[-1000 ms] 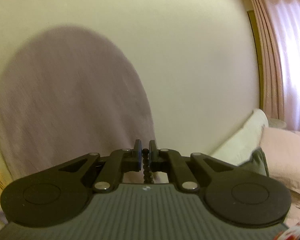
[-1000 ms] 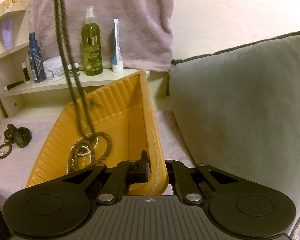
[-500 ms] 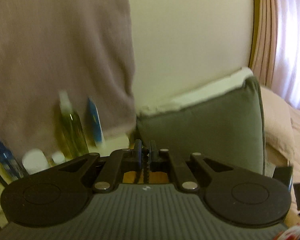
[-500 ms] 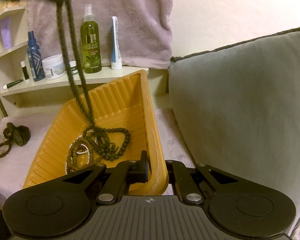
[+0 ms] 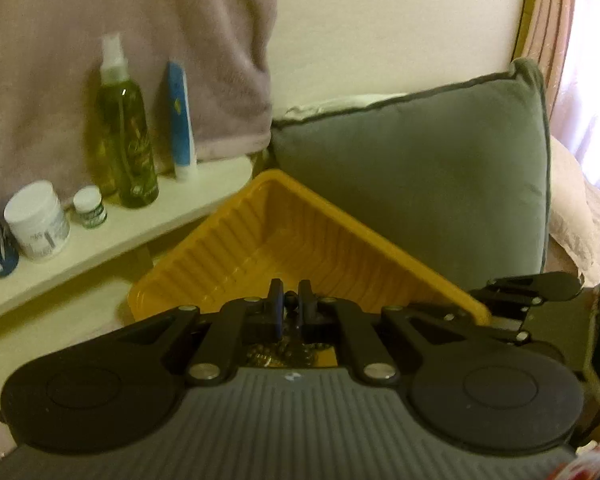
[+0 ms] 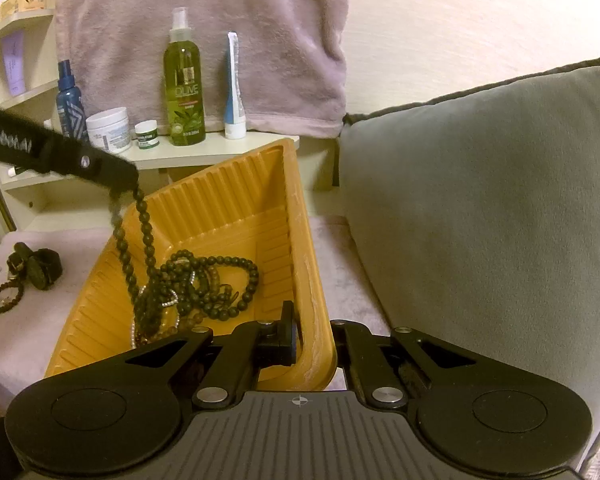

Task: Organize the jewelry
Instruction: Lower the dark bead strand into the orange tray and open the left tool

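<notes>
Bead necklace [image 6: 140, 224]: dark strand, top end pinched in my L gripper [image 5: 288, 300], jaws closed on it w/ just a bead showing between the tips. Rest hangs down into the orange tray [image 6: 220, 200], bottom loops piled on the tray floor among other beads and what looks like a sparkly bracelet [image 6: 168, 302]. I'm holding it high so the length feeds straight down and coils in the tray rather than draping over the rim.

R gripper [image 6: 312, 336] is clamped on the tray's near right wall, one finger inside, other outside. That keeps the light tray tipped toward me and steady on the soft purple cover [image 6: 20, 320] while the strand goes in. Grey cushion [image 6: 480, 200] sits just beside the tray on the right.

More to sort, I reckon: a small bead bracelet [image 6: 6, 300] and a dark bundle, maybe a watch [image 6: 36, 266], lie on the cover left of the tray, well apart from it. Bottles on the shelf [image 6: 180, 156] behind aren't my concern.

Next, prob. lower L and let go.
</notes>
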A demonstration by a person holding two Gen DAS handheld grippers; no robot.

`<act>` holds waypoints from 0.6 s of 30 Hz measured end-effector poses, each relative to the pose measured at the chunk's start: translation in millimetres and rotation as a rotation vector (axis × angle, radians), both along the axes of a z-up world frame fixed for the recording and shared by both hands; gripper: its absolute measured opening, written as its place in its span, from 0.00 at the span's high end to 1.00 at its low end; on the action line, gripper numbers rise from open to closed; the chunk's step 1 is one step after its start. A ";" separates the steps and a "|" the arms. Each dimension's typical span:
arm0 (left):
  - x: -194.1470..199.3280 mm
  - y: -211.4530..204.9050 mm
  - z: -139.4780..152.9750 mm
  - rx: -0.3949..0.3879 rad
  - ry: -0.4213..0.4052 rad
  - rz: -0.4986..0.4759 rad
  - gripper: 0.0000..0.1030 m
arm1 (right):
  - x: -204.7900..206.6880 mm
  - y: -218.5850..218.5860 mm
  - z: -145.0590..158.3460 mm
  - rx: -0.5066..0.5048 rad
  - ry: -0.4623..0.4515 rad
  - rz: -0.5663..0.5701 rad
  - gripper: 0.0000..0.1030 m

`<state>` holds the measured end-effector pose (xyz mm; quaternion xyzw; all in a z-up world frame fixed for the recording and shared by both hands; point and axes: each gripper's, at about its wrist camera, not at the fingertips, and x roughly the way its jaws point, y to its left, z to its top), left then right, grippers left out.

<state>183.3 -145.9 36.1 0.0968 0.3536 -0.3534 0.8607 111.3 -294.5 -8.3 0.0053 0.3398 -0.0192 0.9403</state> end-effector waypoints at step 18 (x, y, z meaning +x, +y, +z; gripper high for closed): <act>-7.5 79.4 -6.3 -0.025 -0.048 0.224 0.77 | -1.2 -0.4 -0.7 0.000 0.002 0.002 0.95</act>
